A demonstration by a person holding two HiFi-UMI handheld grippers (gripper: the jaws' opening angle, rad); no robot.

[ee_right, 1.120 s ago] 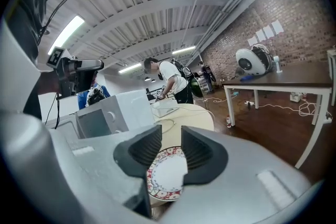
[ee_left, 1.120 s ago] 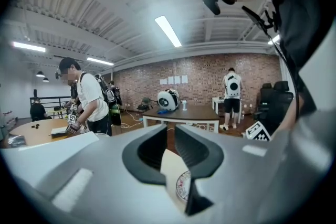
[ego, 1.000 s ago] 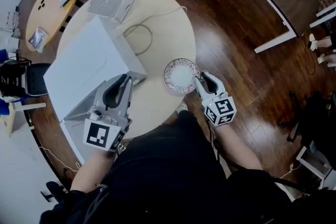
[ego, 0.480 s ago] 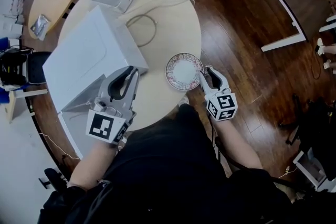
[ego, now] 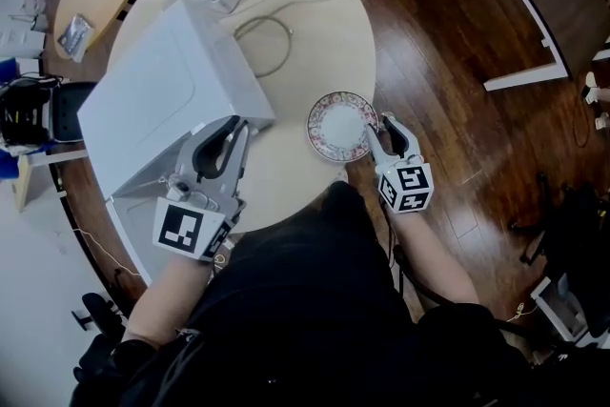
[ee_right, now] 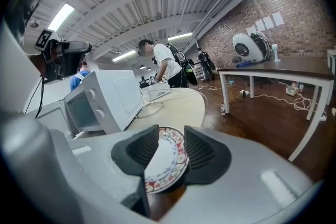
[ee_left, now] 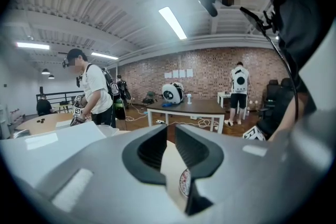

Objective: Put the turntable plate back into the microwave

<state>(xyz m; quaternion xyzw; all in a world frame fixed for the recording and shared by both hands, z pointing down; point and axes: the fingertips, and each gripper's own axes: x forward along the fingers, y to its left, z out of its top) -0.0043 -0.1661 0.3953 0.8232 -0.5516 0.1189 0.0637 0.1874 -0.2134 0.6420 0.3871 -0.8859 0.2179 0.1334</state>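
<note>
So the turntable plate [ego: 340, 126] is lying flat at the near right edge of the round table [ego: 315, 24], same spot as a moment ago, not inside the microwave [ego: 162, 100] to its left. The right gripper [ego: 379, 131] is straddling the near rim. Its jaws have just been opening and the pads are looking clear, so I'm guessing it's letting go rather than lifting. The left gripper [ego: 224, 133] is hanging empty, jaws slightly parted. Only the right gripper view is showing that gap around the rim.
</note>
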